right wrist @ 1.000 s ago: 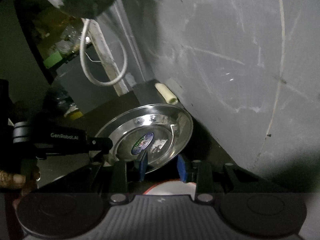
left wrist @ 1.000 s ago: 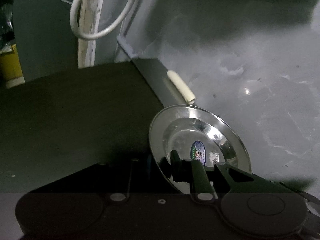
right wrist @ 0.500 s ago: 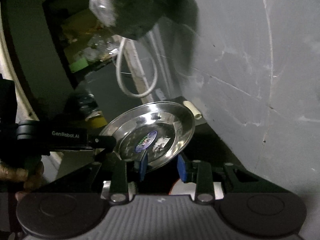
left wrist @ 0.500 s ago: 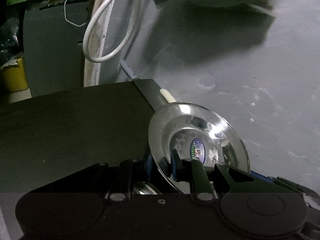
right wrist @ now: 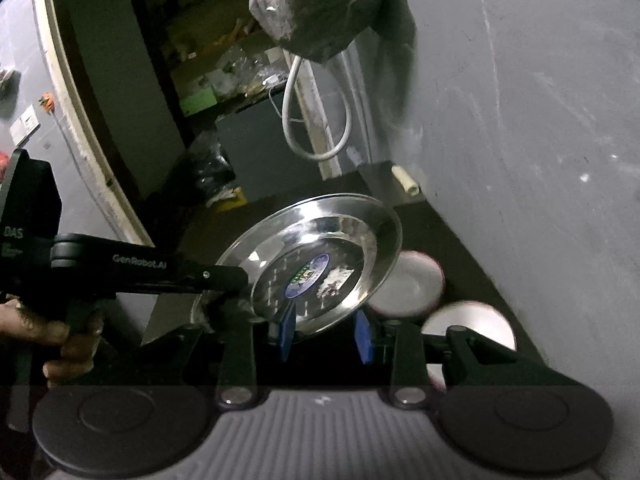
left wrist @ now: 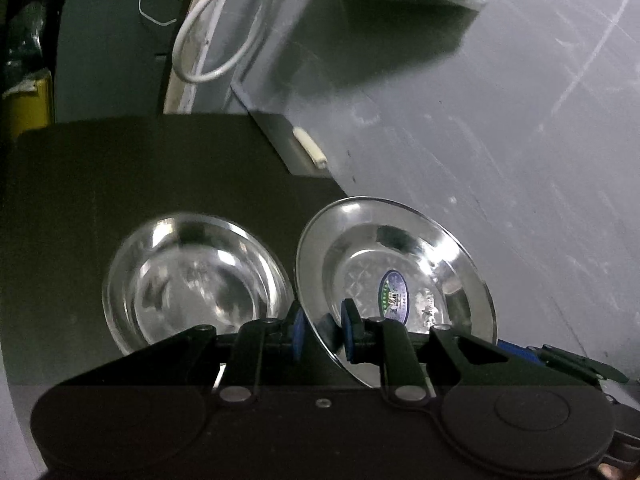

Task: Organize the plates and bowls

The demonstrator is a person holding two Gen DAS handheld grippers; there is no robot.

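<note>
Plate (left wrist: 400, 276) raised higher than before, left tool (left wrist: 322, 330) clamped on rim, steel bowl (left wrist: 196, 280) newly visible, right tool (right wrist: 325, 330) apparently unclenched.

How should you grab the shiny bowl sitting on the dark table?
Probably by its thin rim. The steel bowl sits upright and open, so one finger can slip inside and one outside, coming from above at its near edge, away from the steel plate beside it.

Both wrist cameras look very near at the steel plate (left wrist: 394, 276) (right wrist: 320, 268). The left one looks from its rim side. The right one looks from in front, lower.
</note>
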